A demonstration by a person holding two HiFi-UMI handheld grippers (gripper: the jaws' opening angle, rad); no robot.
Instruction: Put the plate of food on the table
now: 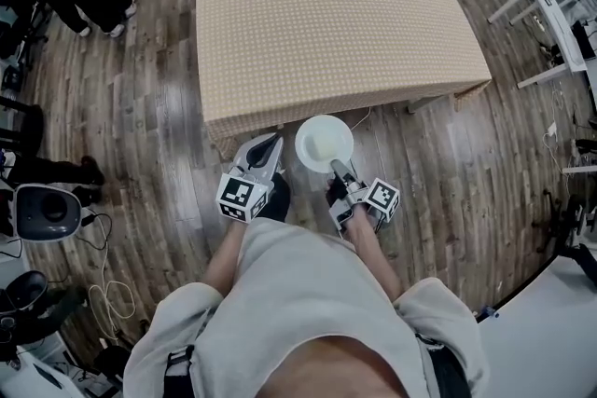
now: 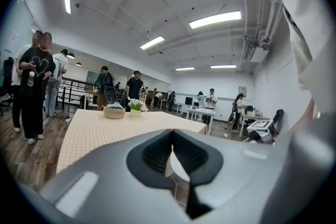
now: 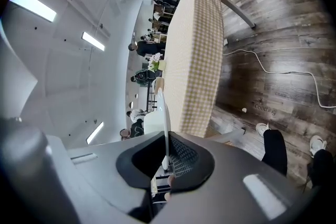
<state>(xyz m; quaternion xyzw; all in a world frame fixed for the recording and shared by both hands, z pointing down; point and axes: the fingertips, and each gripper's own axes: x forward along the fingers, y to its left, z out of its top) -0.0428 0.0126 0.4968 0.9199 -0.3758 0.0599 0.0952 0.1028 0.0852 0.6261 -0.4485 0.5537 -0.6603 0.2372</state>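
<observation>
Head view: the plate [image 1: 324, 143] hangs just off the table's [image 1: 336, 33] near edge, its rim pinched in the right gripper [image 1: 338, 167]. The left gripper [image 1: 271, 144], also near that edge, has jaws pressed together, empty.

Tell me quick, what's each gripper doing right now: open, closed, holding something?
Left gripper: closed, holding nothing.
Right gripper: closed on the rim of the white plate.

Lower centre: the person wears a pale grey short-sleeved shirt [image 1: 298, 294] with black straps [image 1: 177, 375] at the waist. The left gripper [image 1: 269, 144] and right gripper [image 1: 339, 168] are grey, each bearing a white, black-marked cube.
</observation>
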